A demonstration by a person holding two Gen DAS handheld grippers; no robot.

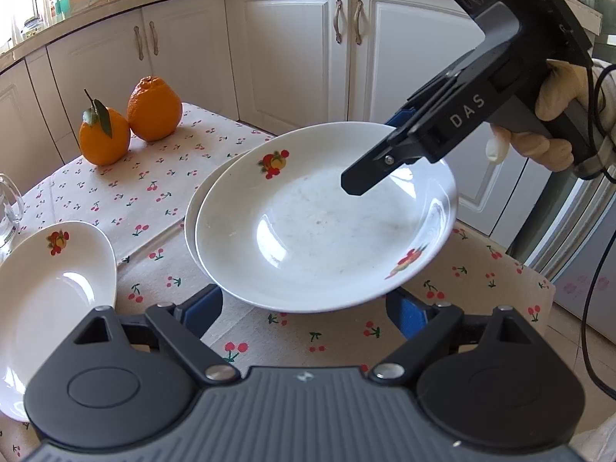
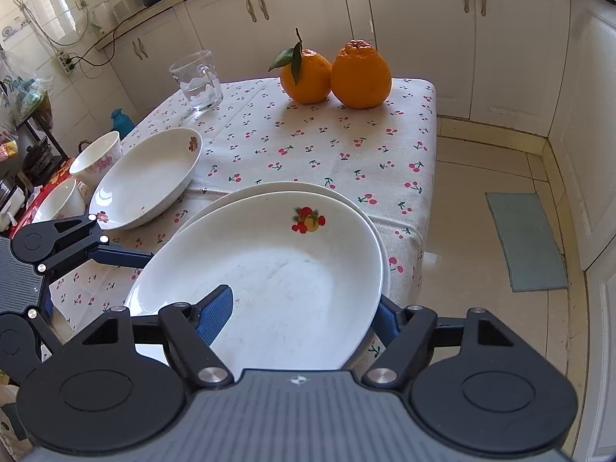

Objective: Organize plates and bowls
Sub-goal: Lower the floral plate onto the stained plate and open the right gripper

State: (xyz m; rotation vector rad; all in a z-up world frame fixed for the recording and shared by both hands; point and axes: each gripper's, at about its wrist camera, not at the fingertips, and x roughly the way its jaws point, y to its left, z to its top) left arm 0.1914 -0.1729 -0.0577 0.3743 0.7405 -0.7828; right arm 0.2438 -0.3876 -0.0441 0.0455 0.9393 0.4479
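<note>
The right hand-held gripper (image 2: 300, 317) is clamped on the rim of the top plate (image 2: 277, 269), one blue finger (image 2: 215, 315) inside the dish and the other under its edge. This plate hangs tilted just above a second plate (image 2: 269, 188) on the bench (image 2: 346, 146), which has a cherry cloth. It looks like the stacking step: the top plate is being put on the one under it. The left hand-held gripper (image 1: 308, 308) waits near the front edge of the plates with its fingers apart and nothing between them. A third plate (image 2: 148, 183) lies well to the left, with two small bowls (image 2: 96, 158) past it. Next, I think the plate must come down flat and sit right in the middle, so it does not slide off. The side of the right tool says "DAS" (image 1: 467, 109)
</note>
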